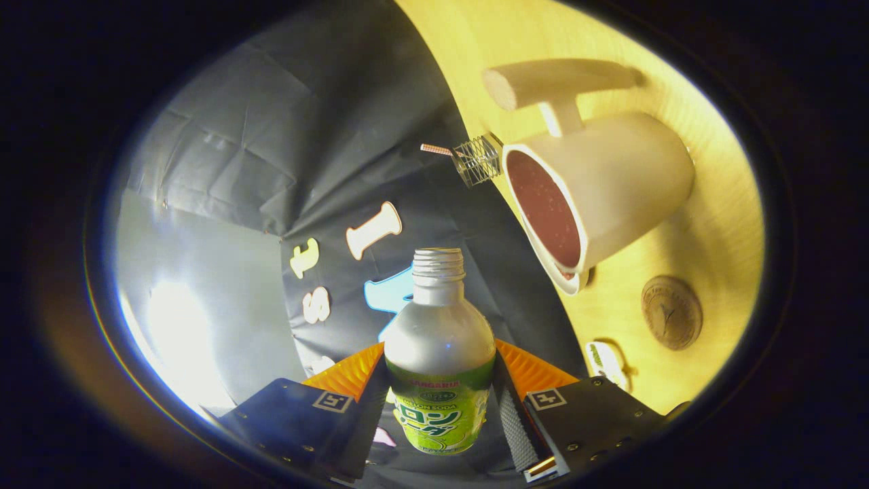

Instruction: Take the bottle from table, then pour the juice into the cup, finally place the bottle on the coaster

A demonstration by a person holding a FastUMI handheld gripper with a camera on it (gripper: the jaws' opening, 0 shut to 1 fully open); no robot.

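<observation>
A silver bottle [440,339] with a green label and no cap on its threaded neck sits between my two fingers, and my gripper [440,372] is shut on its body. The whole scene looks rolled sideways, so the wooden table [719,224] rises on the right. Beyond the bottle and to its right stands a white cup [611,183] with a long handle and a dark red inside. Its mouth faces the bottle neck with a gap between them. A round brown coaster [671,312] lies on the table near the cup's base.
A small white and green thing [606,362], perhaps the cap, lies on the table near the coaster. A little wire cage with a striped stick [477,159] stands at the table's edge beside the cup. Black cloth wall hangs behind.
</observation>
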